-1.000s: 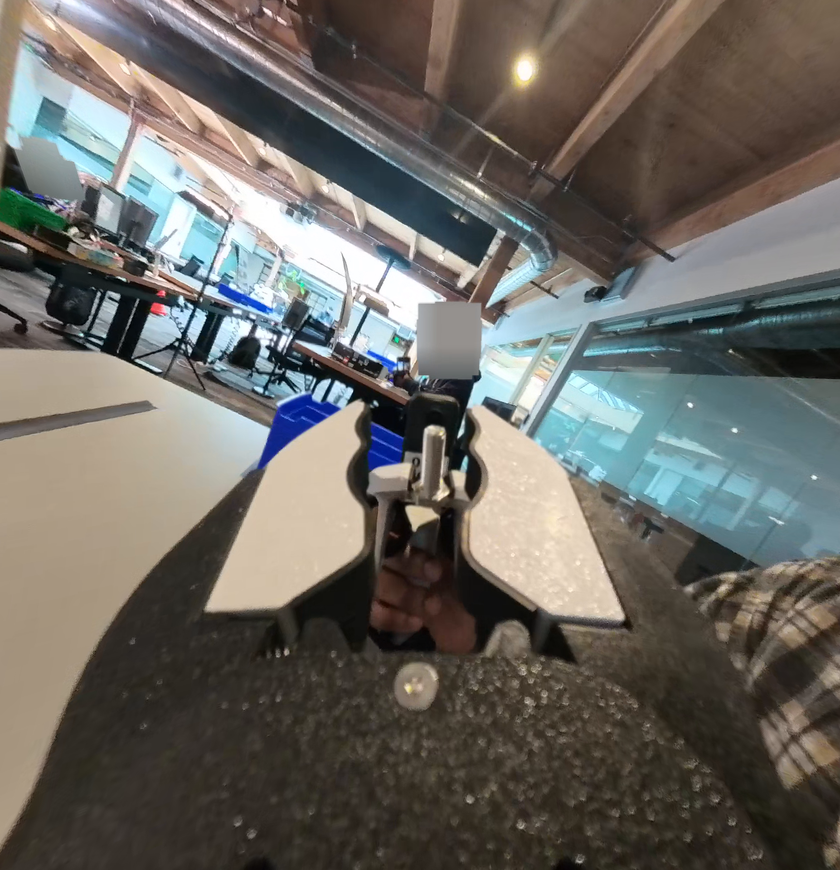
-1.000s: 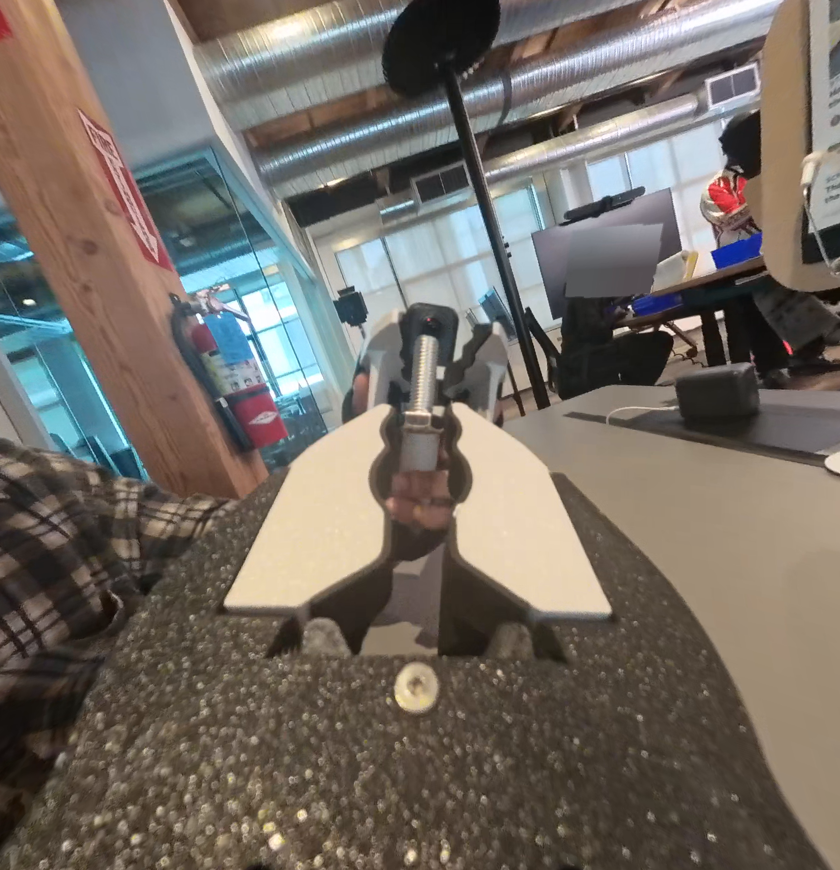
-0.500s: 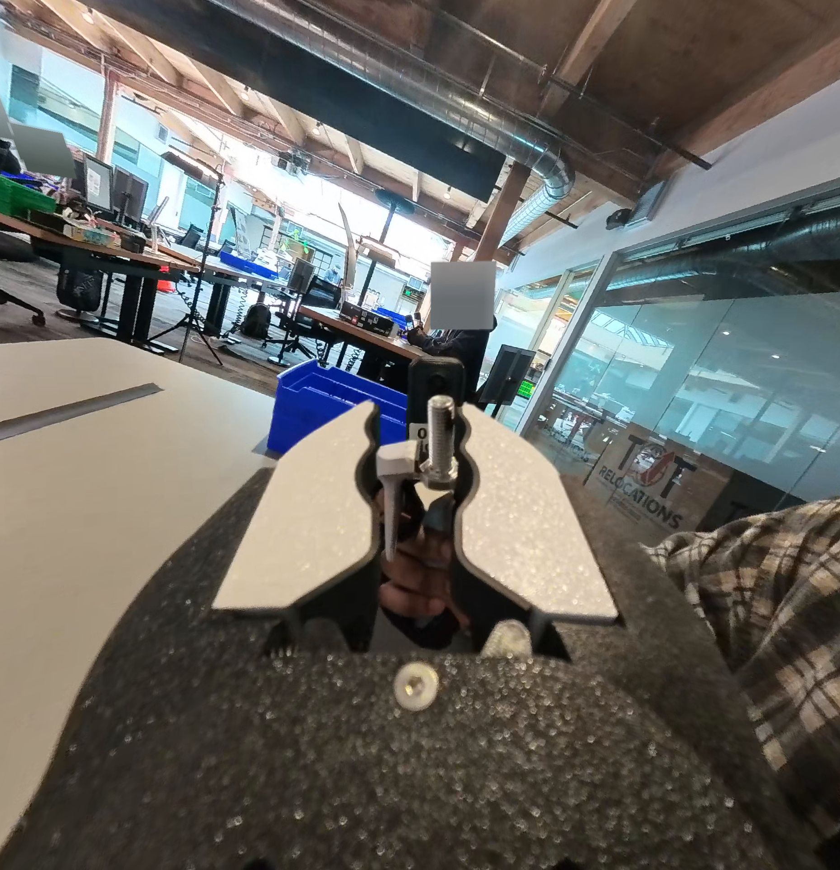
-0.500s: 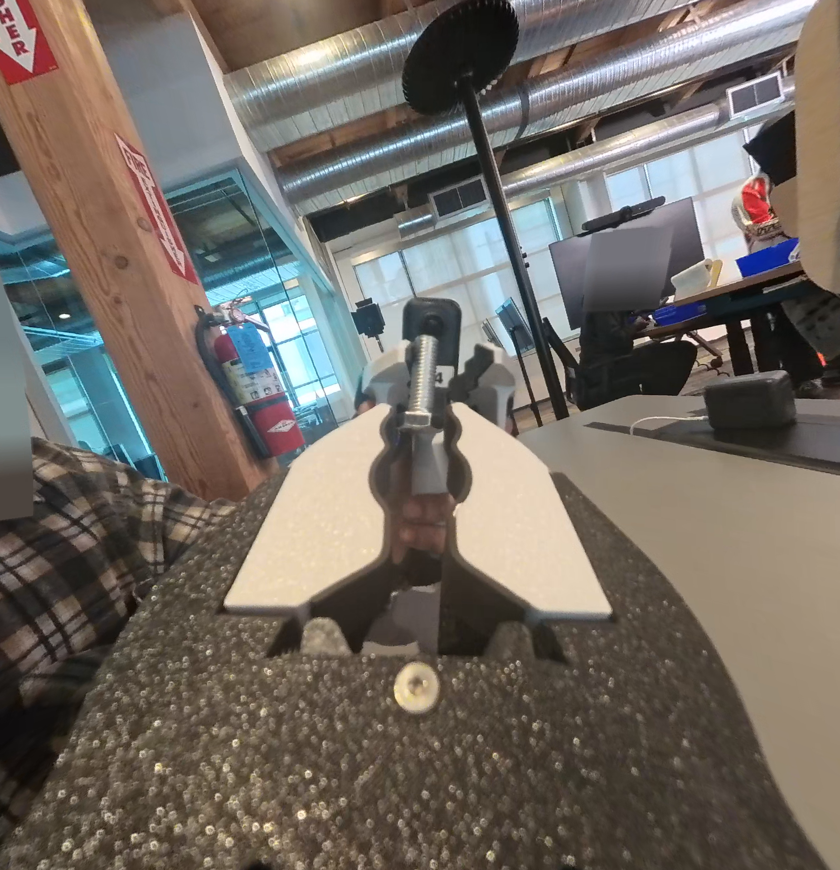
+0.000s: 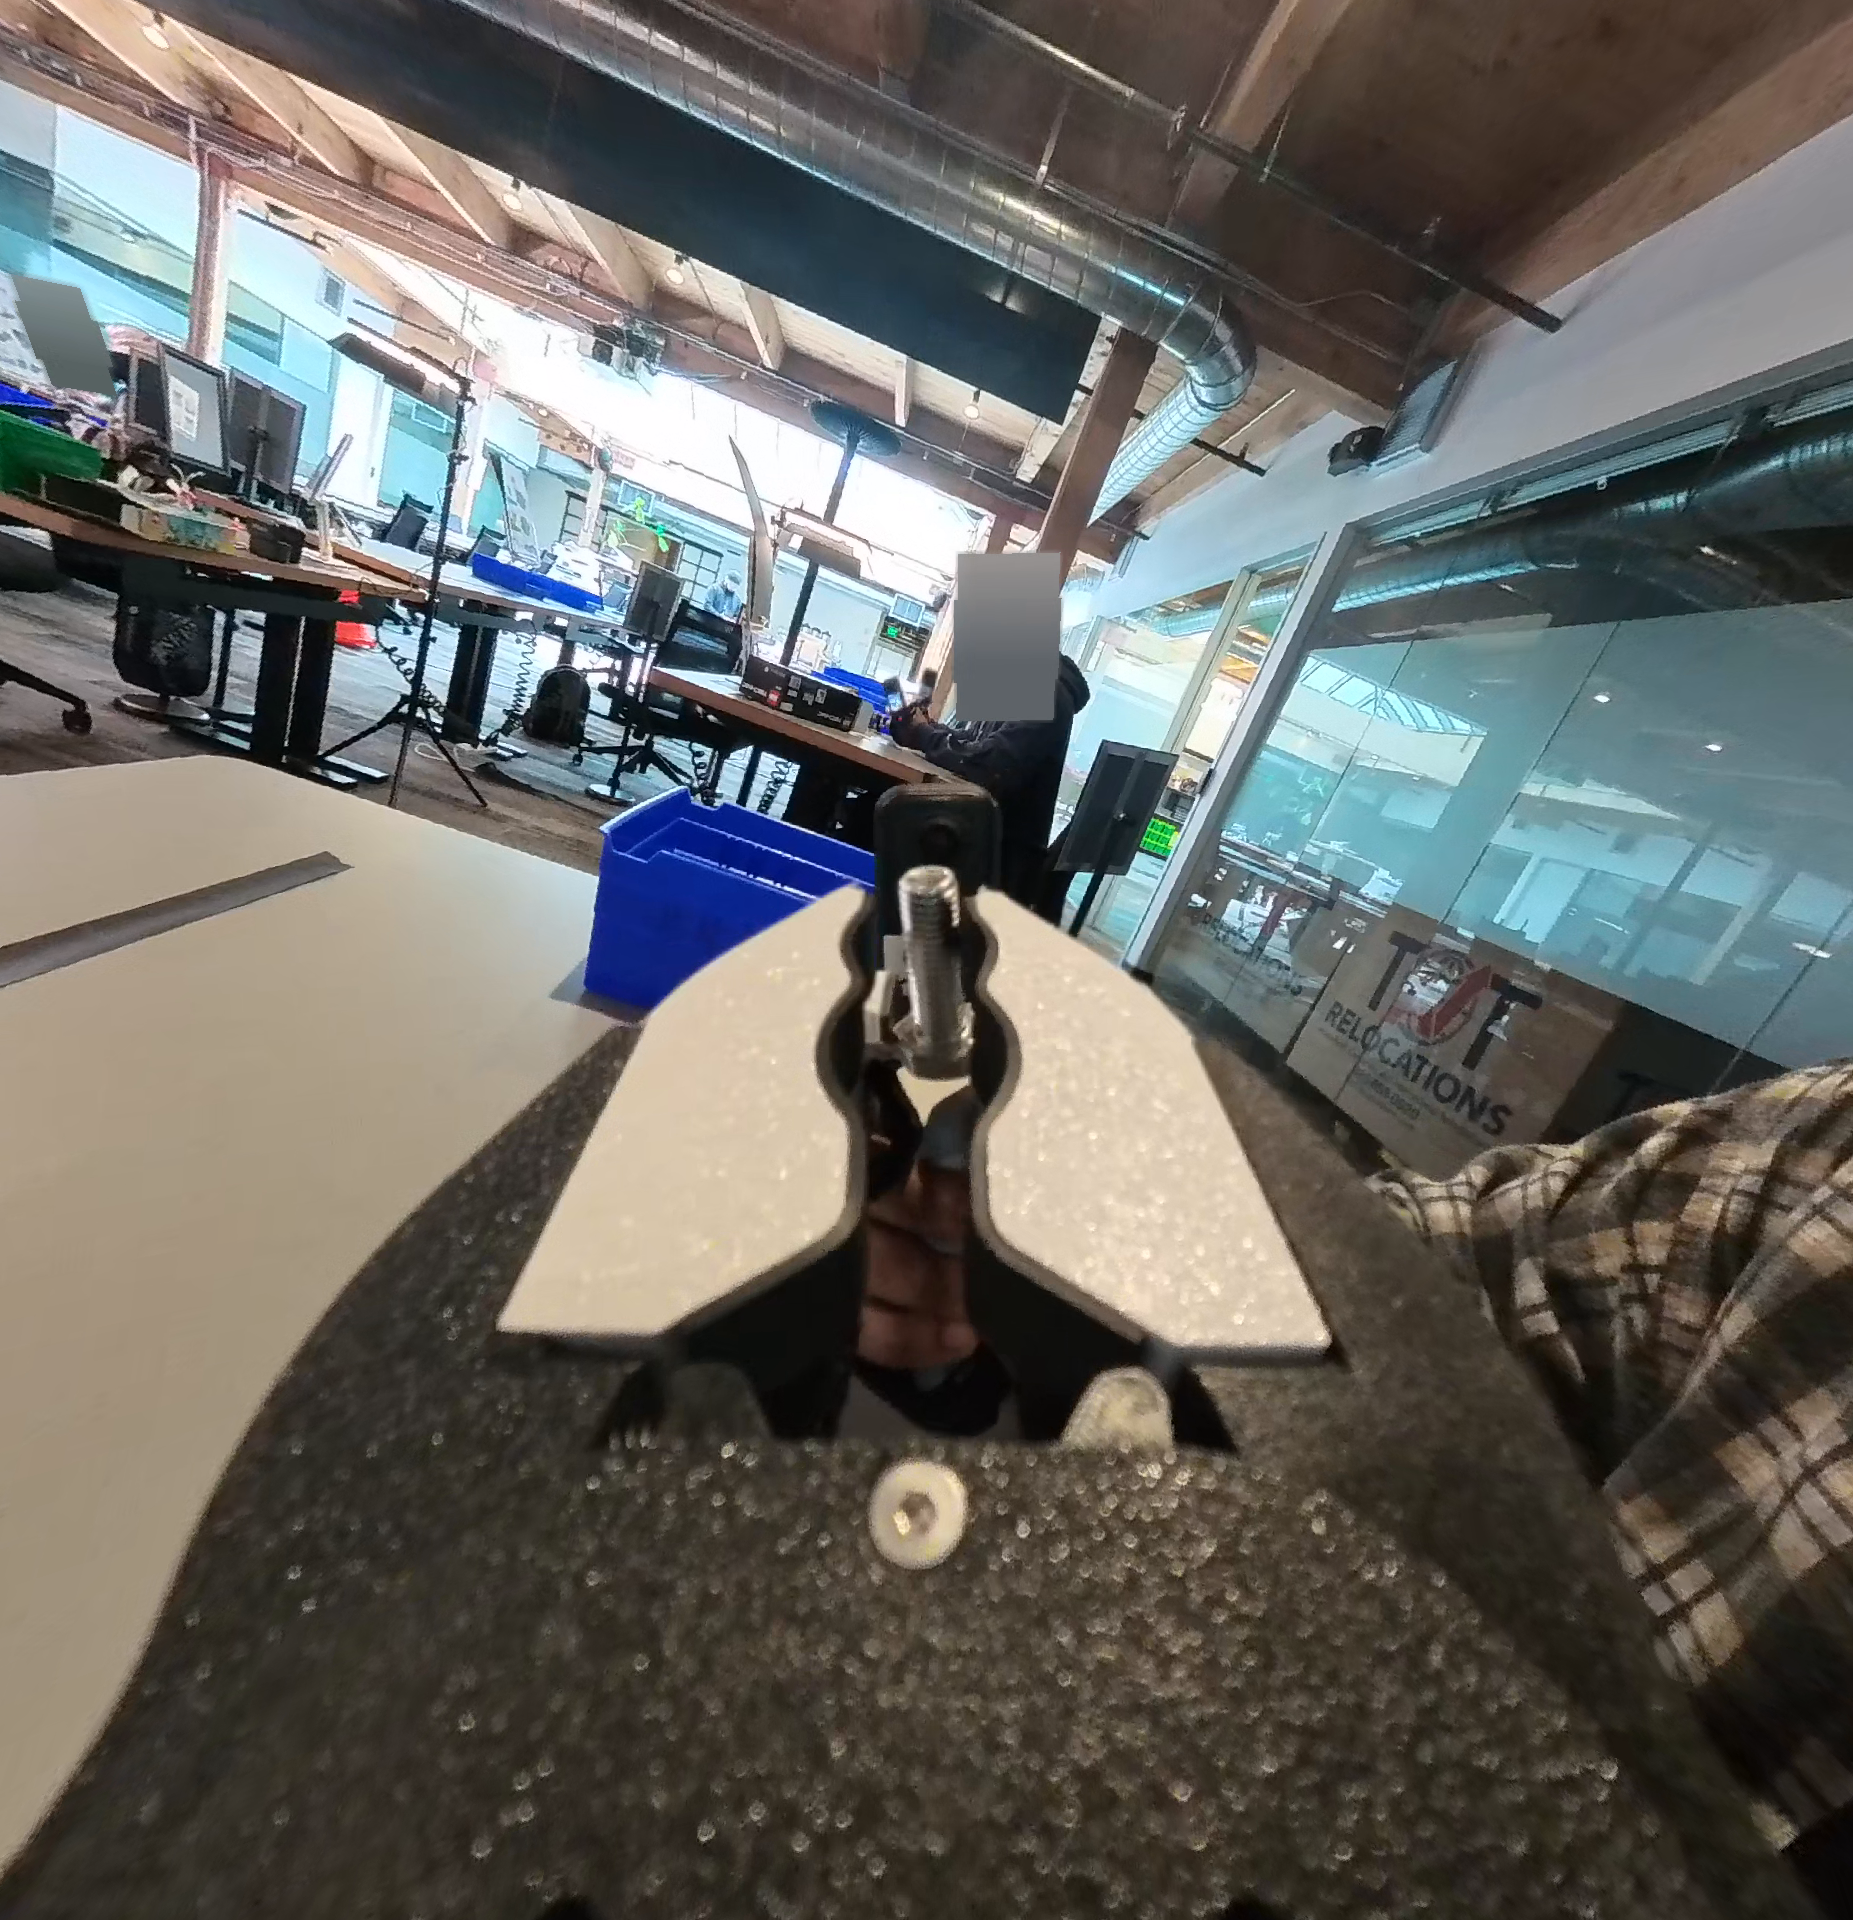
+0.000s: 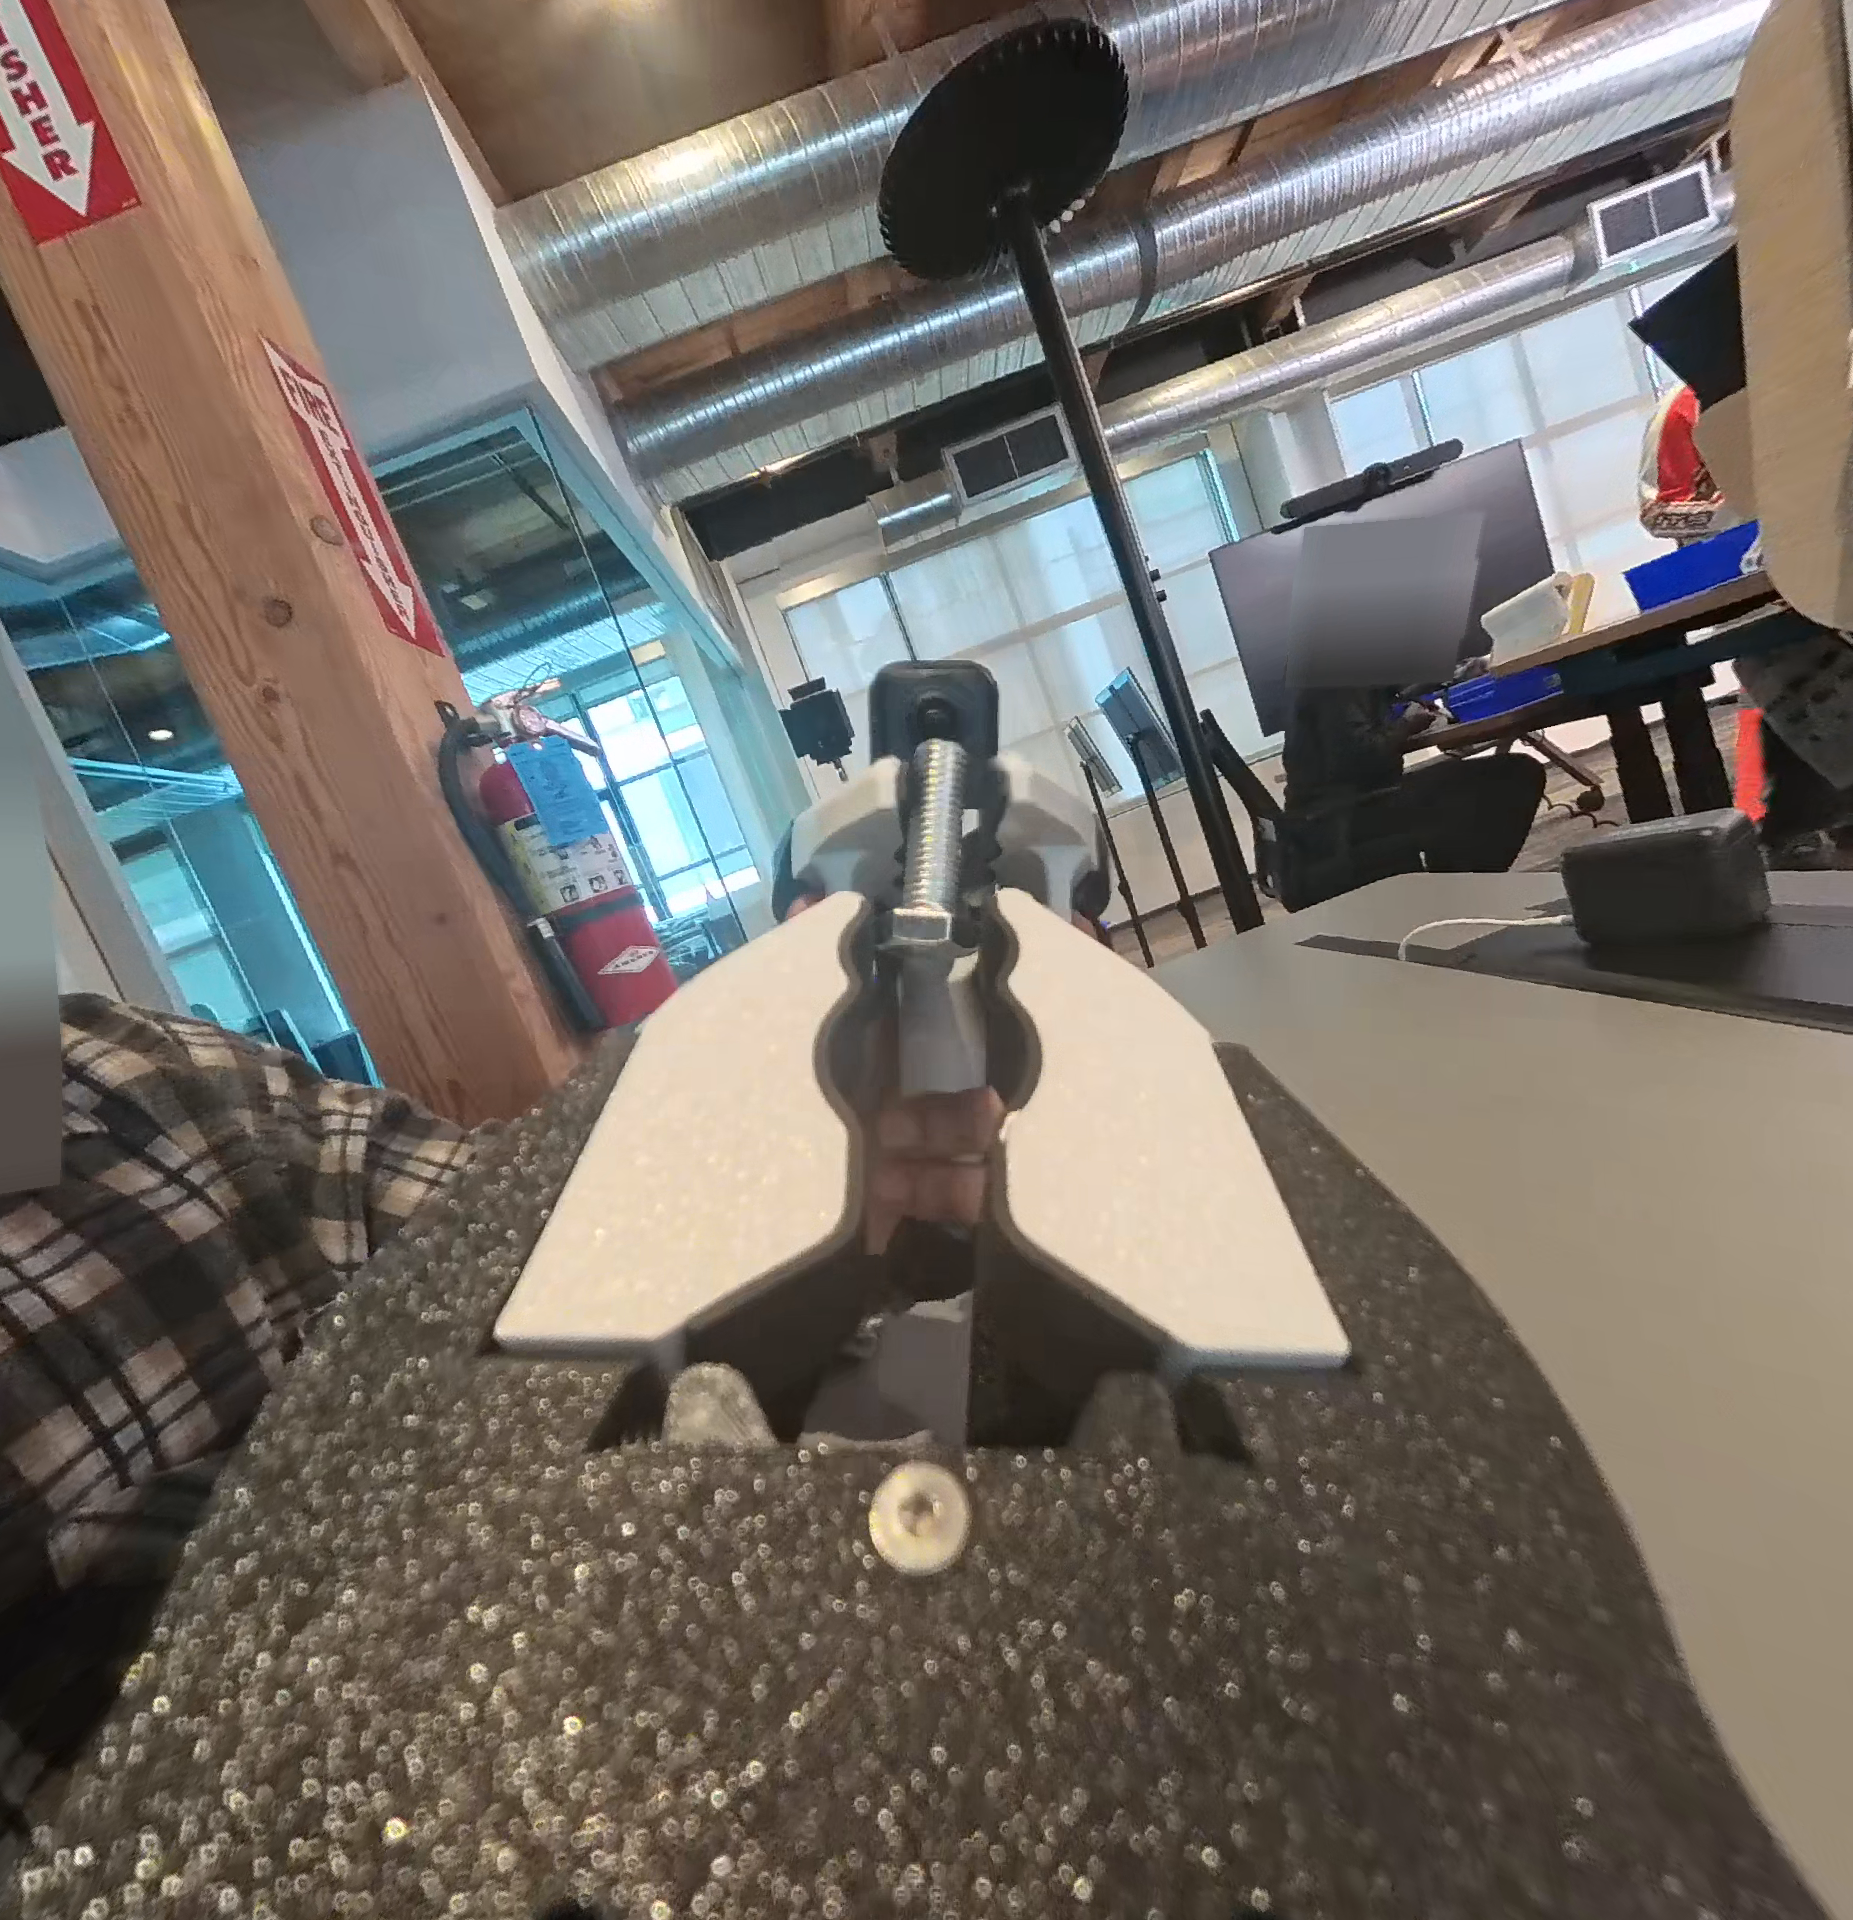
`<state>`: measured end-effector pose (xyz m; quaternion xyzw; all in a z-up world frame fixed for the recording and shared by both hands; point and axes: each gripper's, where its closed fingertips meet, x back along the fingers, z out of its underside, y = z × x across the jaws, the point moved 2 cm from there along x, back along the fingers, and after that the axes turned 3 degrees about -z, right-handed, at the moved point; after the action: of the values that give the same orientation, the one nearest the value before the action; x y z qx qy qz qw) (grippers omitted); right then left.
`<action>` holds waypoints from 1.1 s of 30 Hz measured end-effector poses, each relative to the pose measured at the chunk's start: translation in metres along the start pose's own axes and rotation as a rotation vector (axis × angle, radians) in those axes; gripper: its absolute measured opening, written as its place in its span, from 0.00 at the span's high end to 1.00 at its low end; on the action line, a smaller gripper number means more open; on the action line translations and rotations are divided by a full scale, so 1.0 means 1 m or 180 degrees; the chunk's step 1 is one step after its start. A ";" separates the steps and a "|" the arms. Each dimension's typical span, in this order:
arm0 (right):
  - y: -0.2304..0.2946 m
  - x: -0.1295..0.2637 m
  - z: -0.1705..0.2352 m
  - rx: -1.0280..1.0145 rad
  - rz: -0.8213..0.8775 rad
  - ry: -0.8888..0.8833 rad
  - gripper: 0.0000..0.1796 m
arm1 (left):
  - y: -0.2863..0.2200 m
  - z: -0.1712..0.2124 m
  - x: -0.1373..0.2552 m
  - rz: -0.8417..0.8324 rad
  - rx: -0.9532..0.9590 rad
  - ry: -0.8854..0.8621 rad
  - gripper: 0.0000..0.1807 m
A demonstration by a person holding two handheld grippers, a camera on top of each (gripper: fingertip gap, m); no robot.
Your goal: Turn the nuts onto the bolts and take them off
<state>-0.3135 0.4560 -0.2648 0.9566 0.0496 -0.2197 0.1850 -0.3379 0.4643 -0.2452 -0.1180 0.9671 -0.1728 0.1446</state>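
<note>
Both grippers are raised off the table and face each other along one threaded steel bolt. My left gripper is shut on the bolt, whose threaded end points away toward the right gripper's black camera. In the right wrist view the bolt runs from my right gripper to the left gripper's white fingers. My right gripper is shut on the hex nut on that bolt. A blurred grey stub shows just nearer than the nut. A hand shows behind each gripper.
The white table lies to the left, with a blue bin at its far edge. A plaid sleeve is at the right. In the right wrist view a grey box sits on the table, and a wooden post stands to the left. Both grippers' tips are close together, under 4 cm apart.
My left gripper's jaws were spread around the bolt and have closed onto it. My right gripper has kept its hold. Both grippers have shifted a little.
</note>
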 end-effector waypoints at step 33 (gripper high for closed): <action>-0.029 0.049 0.013 0.0592 0.0382 0.1480 0.92 | 0.049 0.086 0.021 -0.0431 -0.1146 0.1556 0.95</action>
<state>-0.2801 0.4788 -0.3068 0.9955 0.0135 0.0139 0.0926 -0.3385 0.4770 -0.3454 -0.1609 0.9782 -0.0312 -0.1273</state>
